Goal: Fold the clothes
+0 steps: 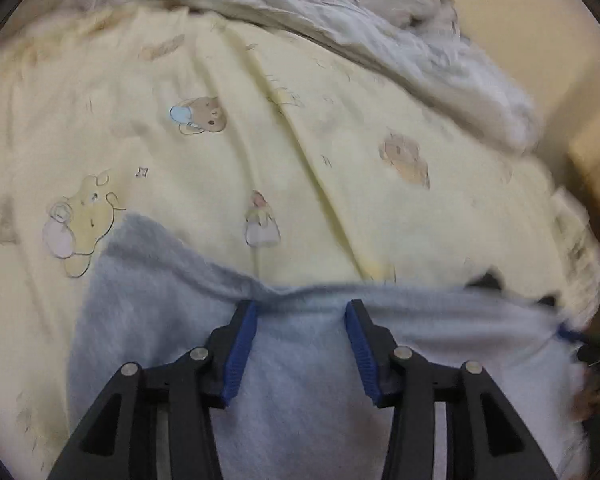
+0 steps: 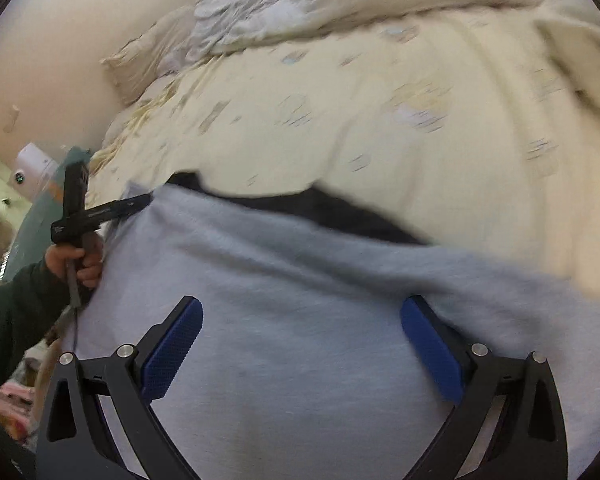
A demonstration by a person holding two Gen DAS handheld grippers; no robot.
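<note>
Left wrist view: we see 1 left gripper (image 1: 302, 308), jaws apart and gripping nothing, over 1 grey garment (image 1: 300, 380) at 6 o'clock on 1 yellow sheet (image 1: 260, 140).

Right wrist view: 1 right gripper (image 2: 302, 312), jaws wide apart over the garment (image 2: 300, 300); 1 hand (image 2: 76, 258) at 9 o'clock.

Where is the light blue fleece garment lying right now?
The light blue fleece garment fills the lower half of both wrist views, spread on the yellow cartoon-print bedsheet at the bed's near edge, under both grippers, with the crumpled white duvet beyond it.
</note>
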